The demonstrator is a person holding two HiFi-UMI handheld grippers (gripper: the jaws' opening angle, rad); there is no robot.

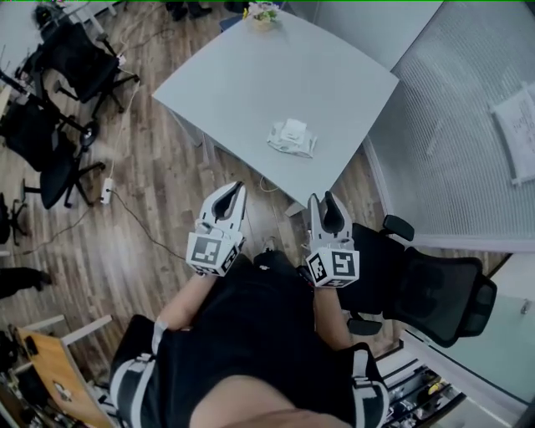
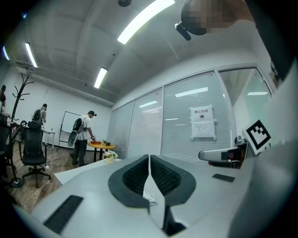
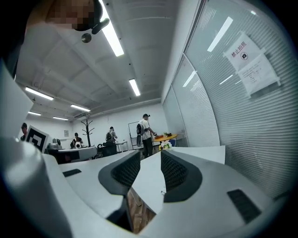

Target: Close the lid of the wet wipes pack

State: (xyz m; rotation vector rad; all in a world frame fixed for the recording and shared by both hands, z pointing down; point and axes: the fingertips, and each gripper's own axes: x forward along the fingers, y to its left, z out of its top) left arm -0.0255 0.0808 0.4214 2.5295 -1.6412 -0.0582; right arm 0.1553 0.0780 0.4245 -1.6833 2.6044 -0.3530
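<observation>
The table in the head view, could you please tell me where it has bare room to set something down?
The table is bare from the flowers at its far corner to the wet wipes pack, and along its left side. Only the near part, around the pack, is taken.

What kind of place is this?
Probably an office or meeting room: a black swivel office chair near a grey table, a glass partition with blinds, and a coat stand.

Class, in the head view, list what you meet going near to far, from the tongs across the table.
Left tongs and right tongs, side by side → wipes pack → flowers.
</observation>
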